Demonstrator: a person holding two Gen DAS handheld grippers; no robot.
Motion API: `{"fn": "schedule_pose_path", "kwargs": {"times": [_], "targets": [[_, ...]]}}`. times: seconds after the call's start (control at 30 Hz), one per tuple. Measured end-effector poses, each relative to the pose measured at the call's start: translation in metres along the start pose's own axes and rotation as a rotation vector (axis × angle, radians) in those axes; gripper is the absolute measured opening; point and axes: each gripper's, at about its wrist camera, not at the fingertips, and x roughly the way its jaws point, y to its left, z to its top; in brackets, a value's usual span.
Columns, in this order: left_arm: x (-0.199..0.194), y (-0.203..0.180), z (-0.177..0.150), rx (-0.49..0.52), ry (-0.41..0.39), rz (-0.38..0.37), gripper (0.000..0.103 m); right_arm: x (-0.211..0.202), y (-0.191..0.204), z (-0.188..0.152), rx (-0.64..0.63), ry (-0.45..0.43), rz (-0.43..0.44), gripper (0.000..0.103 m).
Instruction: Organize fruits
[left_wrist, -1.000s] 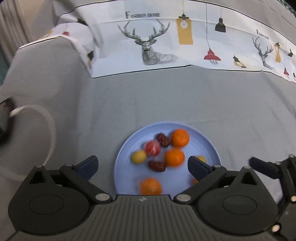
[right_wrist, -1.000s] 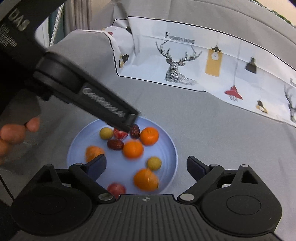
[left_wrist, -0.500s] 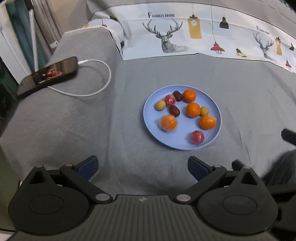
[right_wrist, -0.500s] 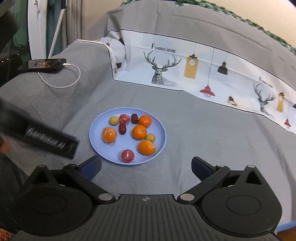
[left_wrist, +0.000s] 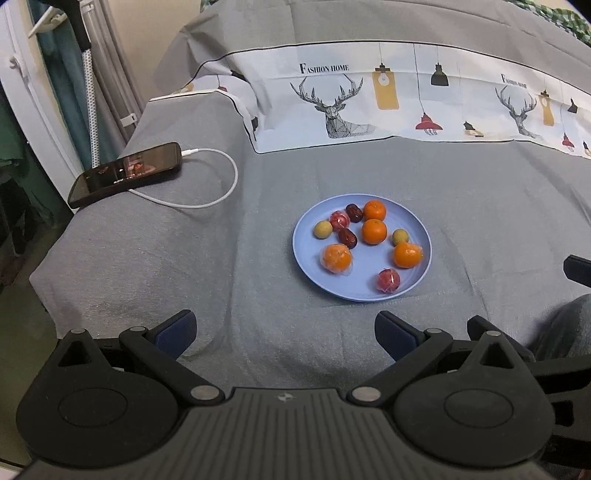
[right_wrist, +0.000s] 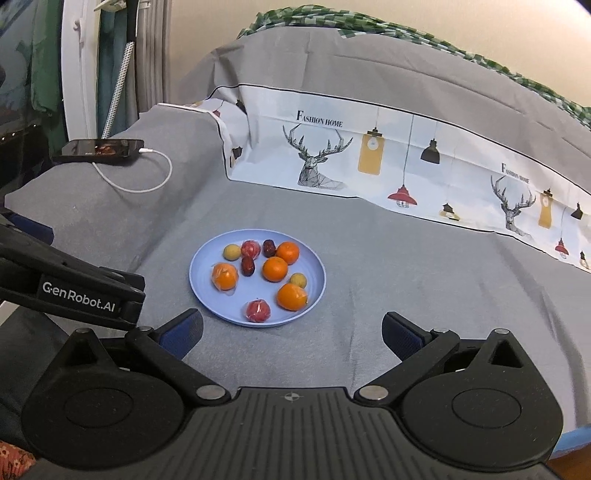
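Note:
A light blue plate (left_wrist: 306, 254) (right_wrist: 201, 288) lies on the grey sheet and holds several fruits: oranges (left_wrist: 373, 231) (right_wrist: 274, 269), two red wrapped fruits (left_wrist: 388, 280) (right_wrist: 258, 311), two dark dates (left_wrist: 347, 238) (right_wrist: 248, 266) and two small yellow-green fruits (left_wrist: 322, 229) (right_wrist: 231, 252). My left gripper (left_wrist: 286, 334) is open and empty, held back from the plate's near edge. My right gripper (right_wrist: 291, 334) is open and empty, also short of the plate. The left gripper's body (right_wrist: 74, 291) shows at the left of the right wrist view.
A black phone (left_wrist: 125, 173) (right_wrist: 99, 149) with a white charging cable (left_wrist: 207, 199) (right_wrist: 147, 184) lies at the back left of the sheet. A white cloth with deer and lamp prints (left_wrist: 388, 107) (right_wrist: 369, 162) lies behind the plate. The bed's left edge drops off near the phone.
Both grippers have pulled back and up from the plate, so the plate looks smaller and farther. The fruits lie as they did half a second ago.

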Motion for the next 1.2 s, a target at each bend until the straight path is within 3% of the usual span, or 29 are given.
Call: {"fn": "schedule_pose_path", "kwargs": {"times": [1.2], "targets": [[0.011,0.001,0.003,0.013,0.062,0.022,0.103,0.004,0.001,0.0,0.004,0.016,-0.002,0.102]]}}
